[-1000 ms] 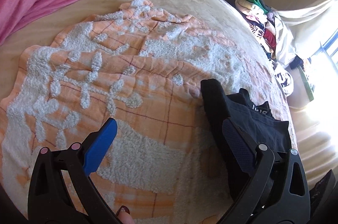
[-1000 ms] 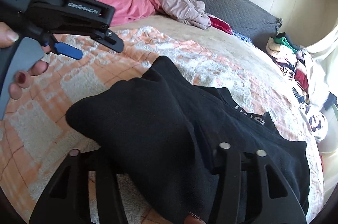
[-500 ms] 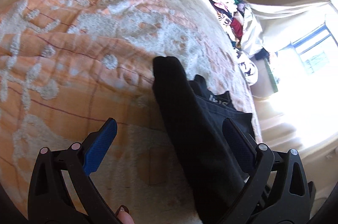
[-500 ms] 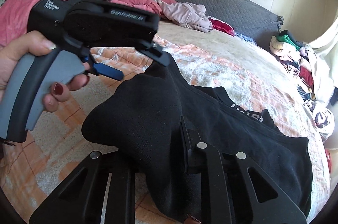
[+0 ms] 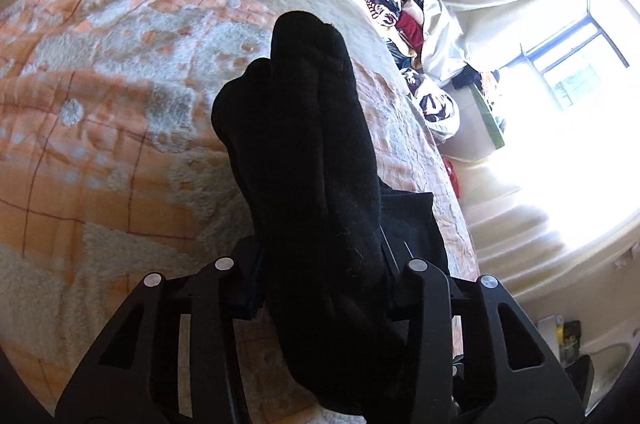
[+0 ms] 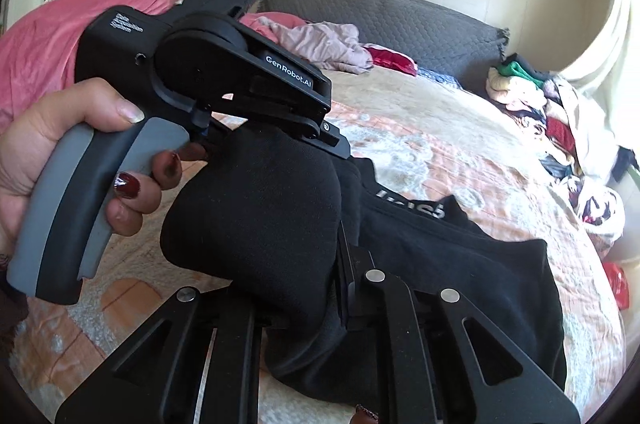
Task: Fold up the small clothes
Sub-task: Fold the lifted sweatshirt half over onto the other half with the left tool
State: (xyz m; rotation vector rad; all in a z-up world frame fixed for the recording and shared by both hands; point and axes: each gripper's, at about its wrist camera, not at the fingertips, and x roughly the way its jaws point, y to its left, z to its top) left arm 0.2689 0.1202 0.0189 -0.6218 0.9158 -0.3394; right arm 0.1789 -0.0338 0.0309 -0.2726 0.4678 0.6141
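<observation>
- Mid-fold, by the look of it: black garment [image 6: 420, 264] partly lifted off the orange-and-white blanket [image 5: 80, 144], the rest trailing across the bed.
- Right gripper [image 6: 304, 296] clamped tight on a bunched fold of the cloth.
- Left gripper [image 5: 320, 264] just narrowed from wide open around another bundle; pads hidden by fabric, so probably pinching, not certain.
- Left hand [image 6: 60, 152] wrapped round its grey handle, close above the right gripper.
- Next, likely: draw both held ends apart to flatten, carry one edge over the printed waistband [image 6: 412, 204], lay down square on the blanket.
</observation>
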